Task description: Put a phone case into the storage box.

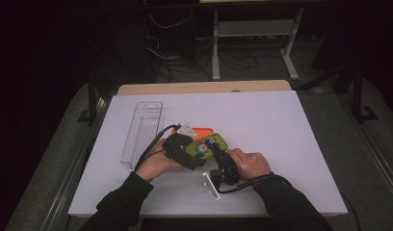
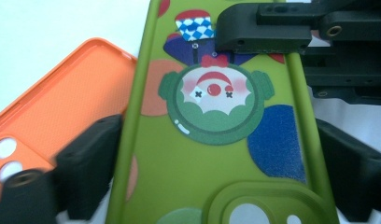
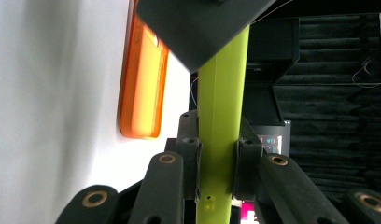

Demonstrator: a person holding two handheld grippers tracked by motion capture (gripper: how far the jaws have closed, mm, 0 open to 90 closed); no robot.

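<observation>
Left of centre in the high view, a clear plastic tray (image 1: 142, 129) lies on the white worktop (image 1: 262, 120). Right of it, the left hand-held gripper (image 1: 194, 155) has its jaws closed on the long edges of the green phone case (image 1: 211, 143). In the left gripper view, the orange phone case (image 2: 62, 107) lies left of the green one. The right hand-held gripper (image 1: 217, 150) clamps the green case across its thickness, jaws nearly shut. A small clear stand (image 1: 212, 185) sits at lower centre.

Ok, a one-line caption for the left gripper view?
Left gripper spans the green case edge to edge, right gripper pinching its far end, orange case alongside.
</observation>
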